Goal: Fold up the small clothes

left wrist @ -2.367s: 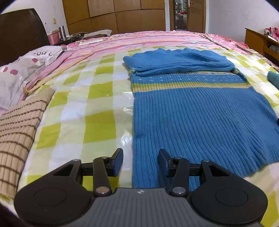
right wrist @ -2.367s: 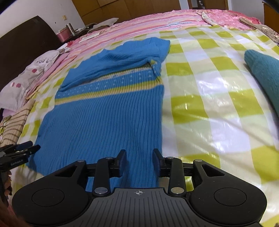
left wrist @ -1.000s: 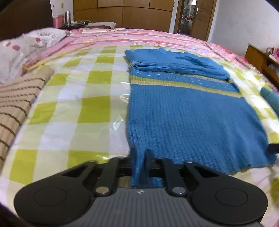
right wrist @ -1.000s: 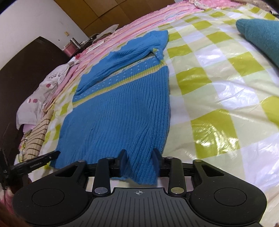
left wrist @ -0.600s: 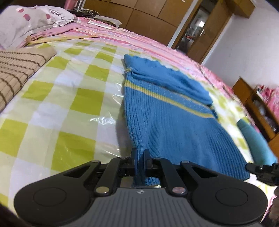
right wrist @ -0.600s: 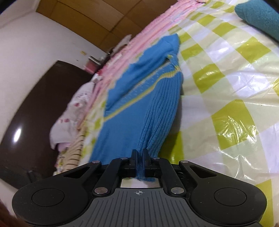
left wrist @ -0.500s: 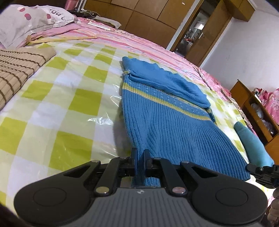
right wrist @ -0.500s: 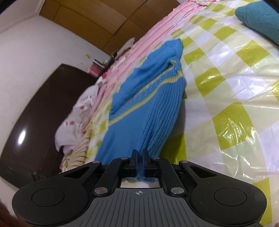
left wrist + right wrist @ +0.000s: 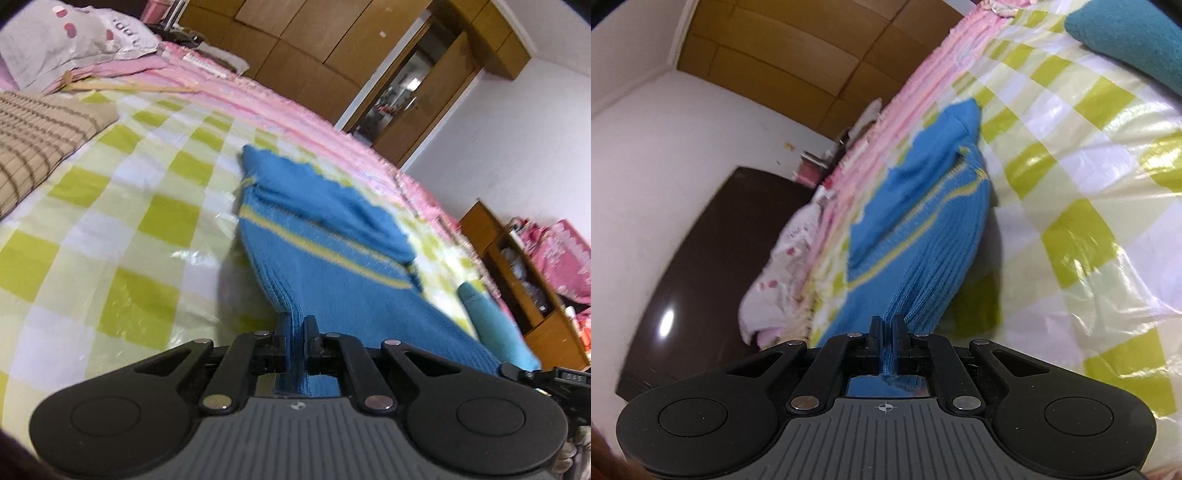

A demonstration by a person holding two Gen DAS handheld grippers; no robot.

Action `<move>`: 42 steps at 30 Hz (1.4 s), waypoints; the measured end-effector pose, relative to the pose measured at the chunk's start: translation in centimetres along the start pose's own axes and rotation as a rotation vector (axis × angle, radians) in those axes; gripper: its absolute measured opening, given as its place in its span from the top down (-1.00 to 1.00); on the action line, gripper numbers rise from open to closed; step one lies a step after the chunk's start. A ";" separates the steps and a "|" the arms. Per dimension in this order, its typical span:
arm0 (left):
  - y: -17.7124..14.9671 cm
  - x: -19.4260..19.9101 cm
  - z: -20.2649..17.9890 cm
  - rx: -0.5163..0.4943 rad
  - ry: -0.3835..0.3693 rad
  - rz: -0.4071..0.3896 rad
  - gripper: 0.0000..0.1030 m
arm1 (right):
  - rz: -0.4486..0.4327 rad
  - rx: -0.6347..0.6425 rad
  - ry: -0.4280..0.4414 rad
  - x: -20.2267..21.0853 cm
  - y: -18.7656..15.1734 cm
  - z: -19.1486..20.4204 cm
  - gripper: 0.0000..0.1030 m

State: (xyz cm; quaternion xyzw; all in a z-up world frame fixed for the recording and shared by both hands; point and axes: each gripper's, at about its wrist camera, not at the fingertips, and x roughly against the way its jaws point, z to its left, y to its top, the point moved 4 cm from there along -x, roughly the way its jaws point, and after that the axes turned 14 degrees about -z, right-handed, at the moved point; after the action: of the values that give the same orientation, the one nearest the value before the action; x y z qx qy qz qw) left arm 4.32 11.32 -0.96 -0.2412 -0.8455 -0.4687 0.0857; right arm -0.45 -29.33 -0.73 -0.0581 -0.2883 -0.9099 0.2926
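Note:
A blue knit sweater (image 9: 332, 266) with a yellow stripe lies on the green-checked bed cover, its sleeves folded across the far end. My left gripper (image 9: 296, 325) is shut on the sweater's near left hem corner and holds it off the bed. My right gripper (image 9: 887, 325) is shut on the near right hem corner of the sweater (image 9: 923, 236), also lifted. The hem hangs raised between both grippers while the collar end stays on the bed. The right gripper's tip shows at the left wrist view's right edge (image 9: 554, 376).
A teal folded garment (image 9: 491, 325) lies right of the sweater, also in the right wrist view (image 9: 1126, 40). A brown striped cloth (image 9: 33, 140) and a pillow (image 9: 66, 44) lie at the left. A wooden shelf (image 9: 517, 266) stands right of the bed. A dark headboard (image 9: 701, 266) stands behind.
Both grippers closed on the sweater's hem corners, then raised them. Since half a second ago the hem has risen higher and both views tilt further up.

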 end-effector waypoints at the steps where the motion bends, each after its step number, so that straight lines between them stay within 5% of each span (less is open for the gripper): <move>1: 0.3 -0.2 -0.2 -0.001 -0.013 -0.005 0.76 | -0.007 -0.002 0.010 -0.1 0.2 0.3 0.88; 5: 0.9 -1.3 -0.7 -0.056 -0.019 -0.005 0.76 | 0.011 0.092 -0.042 -1.3 0.6 0.8 0.88; 9: -0.7 -1.8 0.5 -0.174 0.078 0.083 0.75 | 0.121 0.249 -0.215 -2.1 -1.0 -0.5 0.81; 12: -1.7 -1.1 2.1 -0.173 0.144 0.109 0.75 | 0.146 0.393 -0.341 -2.0 -1.6 -0.8 0.80; 20: 3.0 -3.0 0.1 -0.246 0.148 -0.006 0.75 | -0.005 0.531 -0.300 -6.6 4.1 1.8 0.80; 29: 7.2 -18.0 -3.4 -0.335 0.103 -0.049 0.75 | -0.109 0.498 -0.309 -20.9 13.0 0.1 0.76; 35: 7.3 -25.7 -1.7 -0.332 0.176 0.019 0.75 | -0.040 0.542 -0.362 -26.5 13.8 -2.1 0.78; 40: 7.2 -25.7 -1.2 -0.347 0.203 0.027 0.70 | -0.052 0.519 -0.433 -26.5 14.3 -3.9 0.86; 42: 7.4 -25.2 -0.9 -0.366 0.226 0.022 0.70 | -0.055 0.566 -0.466 -26.0 14.2 -3.6 0.72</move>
State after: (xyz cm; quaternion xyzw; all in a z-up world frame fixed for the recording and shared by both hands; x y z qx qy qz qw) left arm 29.75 5.60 -4.29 -0.2077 -0.7285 -0.6376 0.1397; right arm 29.18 -27.71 -3.87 -0.1727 -0.5891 -0.7640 0.1988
